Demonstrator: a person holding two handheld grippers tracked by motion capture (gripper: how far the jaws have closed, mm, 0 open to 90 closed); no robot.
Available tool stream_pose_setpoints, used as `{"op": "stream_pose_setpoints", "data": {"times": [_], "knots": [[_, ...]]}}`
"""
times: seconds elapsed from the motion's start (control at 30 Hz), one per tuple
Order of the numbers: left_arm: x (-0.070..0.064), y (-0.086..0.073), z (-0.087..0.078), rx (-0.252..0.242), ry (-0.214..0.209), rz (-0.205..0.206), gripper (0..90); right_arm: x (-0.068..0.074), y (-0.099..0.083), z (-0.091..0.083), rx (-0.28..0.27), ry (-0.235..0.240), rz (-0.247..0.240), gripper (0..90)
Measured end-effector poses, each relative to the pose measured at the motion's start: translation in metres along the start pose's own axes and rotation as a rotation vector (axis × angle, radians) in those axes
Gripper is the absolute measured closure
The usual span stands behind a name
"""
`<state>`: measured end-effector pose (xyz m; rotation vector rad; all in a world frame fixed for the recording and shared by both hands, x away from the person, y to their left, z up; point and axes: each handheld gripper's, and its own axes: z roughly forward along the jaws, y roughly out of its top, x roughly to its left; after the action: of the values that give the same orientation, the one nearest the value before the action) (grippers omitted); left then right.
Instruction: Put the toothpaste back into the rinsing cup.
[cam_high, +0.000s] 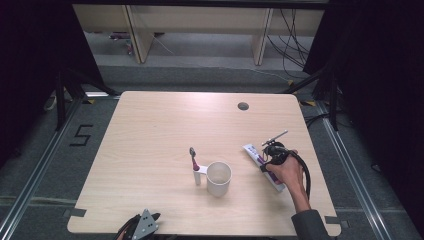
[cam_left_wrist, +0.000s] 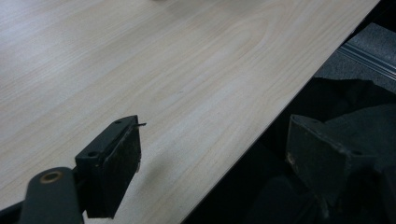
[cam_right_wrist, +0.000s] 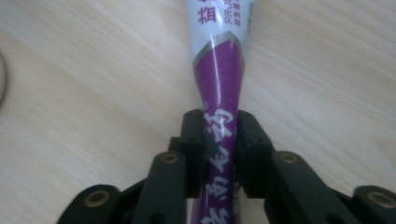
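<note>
A white and purple toothpaste tube (cam_high: 253, 152) (cam_right_wrist: 219, 60) lies on the wooden table (cam_high: 165, 125) at the right. My right gripper (cam_high: 272, 156) (cam_right_wrist: 219, 140) is shut on the tube's purple part, the jaws squeezing it from both sides. A white cup (cam_high: 219, 178) stands near the table's middle front, with a toothbrush (cam_high: 193, 157) upright in a small white holder beside its left. My left gripper (cam_high: 142, 225) (cam_left_wrist: 215, 158) hangs open over the table's front edge with nothing between its fingers.
A round cable hole (cam_high: 243, 106) sits in the table's far right part. The right gripper's black cable (cam_high: 305, 175) loops beside the person's hand. Dark floor surrounds the table; shelving stands beyond it.
</note>
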<state>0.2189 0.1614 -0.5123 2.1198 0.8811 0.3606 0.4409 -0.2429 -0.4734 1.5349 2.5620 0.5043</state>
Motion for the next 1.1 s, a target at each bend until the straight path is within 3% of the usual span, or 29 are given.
{"op": "stream_pose_setpoints", "data": {"times": [0.03,0.17,0.2,0.23,0.3,0.33,0.37,0.4,0.47,0.53,0.6,0.63,0.67,0.73,0.77,0.8,0.83,0.9,0.93,1.03,1.1], "knots": [[0.001,0.0,-0.001,0.019,0.006,0.019,18.1,0.0,0.001,0.001,0.014,-0.014,-0.022,75.6],[0.002,0.0,0.0,0.012,0.008,0.017,18.1,0.003,0.005,0.002,0.03,-0.033,-0.054,75.6],[0.002,0.0,0.0,0.012,0.008,0.018,18.1,0.006,0.006,0.002,0.051,-0.031,-0.016,75.5],[0.002,0.0,0.0,0.012,0.008,0.018,18.1,0.005,0.007,0.002,0.046,-0.029,-0.05,75.5],[0.002,0.0,0.0,0.014,0.007,0.02,18.1,0.007,0.008,0.002,0.07,-0.026,-0.032,75.4],[0.002,0.0,0.0,0.013,0.005,0.021,18.1,0.006,0.008,0.004,0.069,-0.055,-0.037,75.4],[0.0,0.0,0.001,-0.006,-0.006,0.001,18.1,0.004,0.008,0.004,0.045,-0.038,-0.073,75.3],[0.001,0.0,0.0,0.013,0.008,0.016,18.1,0.005,0.009,0.004,0.09,-0.057,-0.067,75.2],[0.002,0.0,0.0,0.013,0.008,0.018,18.1,0.008,0.01,0.005,0.095,-0.028,-0.046,75.2],[0.002,0.0,0.001,0.012,0.004,0.021,18.1,0.006,0.01,0.005,0.106,-0.029,-0.065,75.2],[0.0,0.0,0.0,0.003,-0.003,-0.001,18.1,0.005,0.011,0.007,0.081,0.01,-0.068,75.3],[0.0,0.0,0.0,0.001,-0.002,0.001,18.1,0.005,0.011,0.007,0.077,0.005,-0.071,75.4],[0.0,0.0,0.0,0.003,-0.001,0.001,18.1,0.005,0.011,0.007,0.08,-0.036,-0.094,75.5],[0.002,0.0,0.0,0.014,0.008,0.021,18.1,0.006,0.01,0.007,0.069,-0.032,-0.08,75.7],[0.002,0.0,0.0,0.01,0.009,0.017,18.1,0.003,0.01,0.007,0.067,-0.027,-0.116,76.0],[0.002,0.0,0.0,0.01,0.009,0.017,18.1,0.005,0.009,0.006,0.065,-0.026,-0.079,76.1],[0.002,0.0,0.0,0.008,0.006,0.013,18.1,0.005,0.009,0.006,0.065,-0.026,-0.079,76.1],[0.002,0.0,0.0,0.016,0.007,0.018,18.1,-0.001,0.007,0.006,0.025,-0.011,-0.117,76.4],[0.002,0.0,0.0,0.016,0.007,0.019,18.1,0.0,0.006,0.005,0.031,-0.014,-0.074,76.4],[0.001,0.0,0.0,0.007,0.0,0.007,18.1,-0.004,0.004,0.004,0.004,0.009,-0.093,76.5],[0.002,0.0,0.0,0.008,0.001,0.005,18.1,-0.005,0.002,0.0,0.003,0.012,-0.068,76.5]]}}
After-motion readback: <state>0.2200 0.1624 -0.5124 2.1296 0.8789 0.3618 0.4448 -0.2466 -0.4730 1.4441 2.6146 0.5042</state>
